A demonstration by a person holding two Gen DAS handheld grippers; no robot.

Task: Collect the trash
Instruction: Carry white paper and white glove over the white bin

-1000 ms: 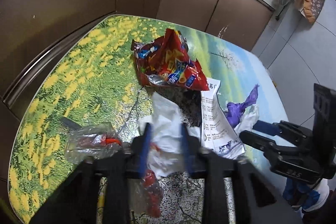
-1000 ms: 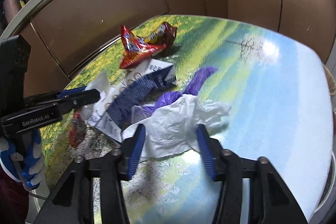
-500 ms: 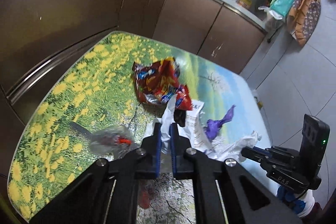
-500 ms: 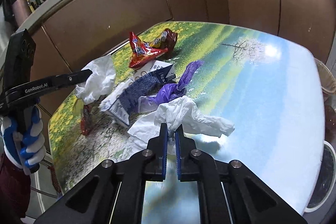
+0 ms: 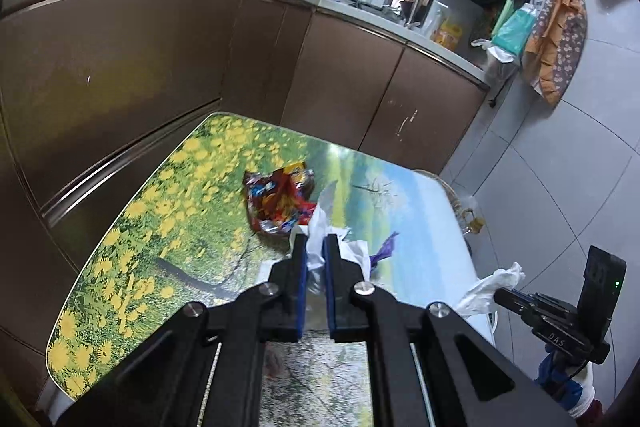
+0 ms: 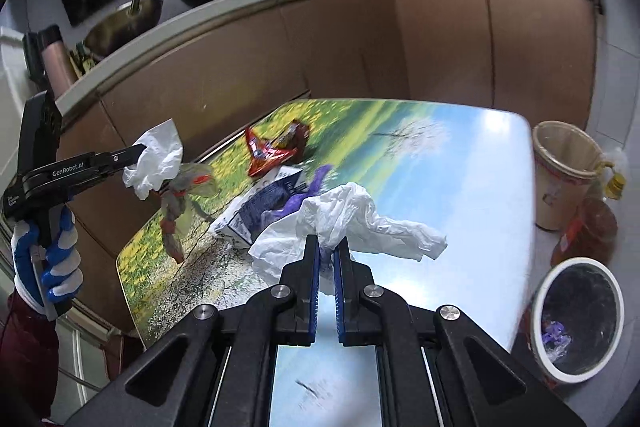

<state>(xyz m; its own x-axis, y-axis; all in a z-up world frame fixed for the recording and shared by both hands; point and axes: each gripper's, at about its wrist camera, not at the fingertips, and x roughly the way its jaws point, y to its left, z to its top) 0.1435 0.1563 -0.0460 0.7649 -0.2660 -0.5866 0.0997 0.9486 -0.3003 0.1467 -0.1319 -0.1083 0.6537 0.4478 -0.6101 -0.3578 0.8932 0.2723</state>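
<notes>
Left claw (image 5: 315, 247), seen from its own camera, pinches a white tissue (image 5: 318, 227) and holds it lifted above the worktop (image 5: 168, 211); the red snack wrapper (image 5: 278, 201) is left lying there, and a purple scrap (image 5: 382, 249) beyond the fingers. At right the other claw carries its own white wad (image 5: 494, 287) off the edge.

From the right camera, the right claw (image 6: 326, 249) is closed on a crumpled white paper (image 6: 360, 219), raised clear. A blue-printed carton (image 6: 260, 205) remains, the wrapper too. The white-rimmed bin (image 6: 580, 315) on the floor holds only a few scraps, so collecting looks early: two pieces in transit, several left
</notes>
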